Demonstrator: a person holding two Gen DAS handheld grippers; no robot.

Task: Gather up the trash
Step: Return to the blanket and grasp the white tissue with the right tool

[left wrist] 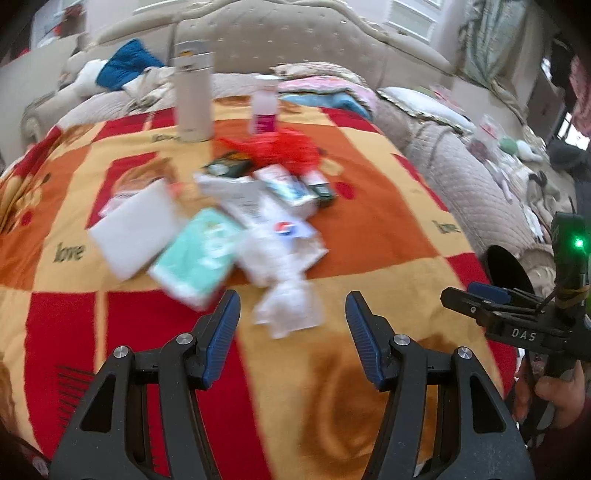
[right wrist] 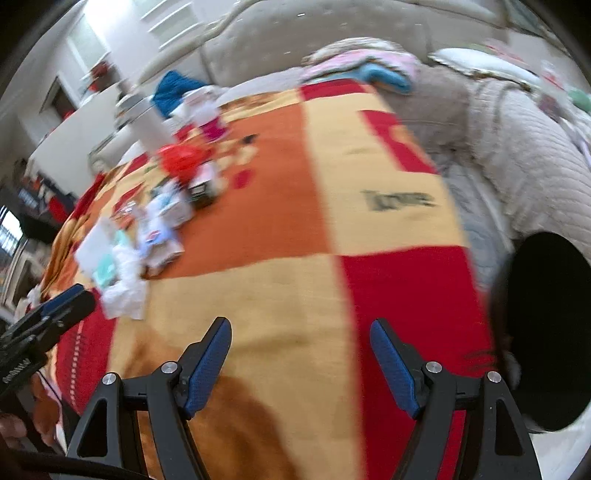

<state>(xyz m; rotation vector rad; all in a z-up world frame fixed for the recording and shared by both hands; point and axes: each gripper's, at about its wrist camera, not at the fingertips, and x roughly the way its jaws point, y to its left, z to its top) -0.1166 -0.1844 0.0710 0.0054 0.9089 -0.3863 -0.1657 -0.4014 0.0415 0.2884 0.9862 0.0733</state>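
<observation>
Trash pile (left wrist: 251, 206) mid-blanket — crumpled white tissue (left wrist: 286, 306) nearest, just ahead of the left gripper (left wrist: 291, 314); behind it a mint-green pack (left wrist: 195, 254), a white card (left wrist: 135, 229), paper with a Pepsi logo (left wrist: 284, 227), small boxes (left wrist: 291, 188) and a red plastic bag (left wrist: 280, 147) at the far end. All blurred, so finer detail unreadable.

Left gripper spread wide, nothing between its blue pads (left wrist: 221, 325), hovering over the blanket (left wrist: 369, 221) with the tissue framed in the gap. Right gripper (right wrist: 301, 354) likewise spread and empty, over bare blanket well to the right of the pile; seen from the left wrist at the right edge (left wrist: 491, 295), held in a hand (left wrist: 557, 395).

Beyond the pile, upright: a white flask (left wrist: 194, 96) and a small bottle (left wrist: 264, 107) with a pink label. Blanket checked in red, orange and yellow, "love" printed on it, laid over a beige quilted bed (left wrist: 461, 173). Dark round bin opening (right wrist: 546, 328) off the blanket's right edge, beside the right gripper. Padded headboard (left wrist: 295, 33) and heaped bedding (left wrist: 325, 88) behind.
</observation>
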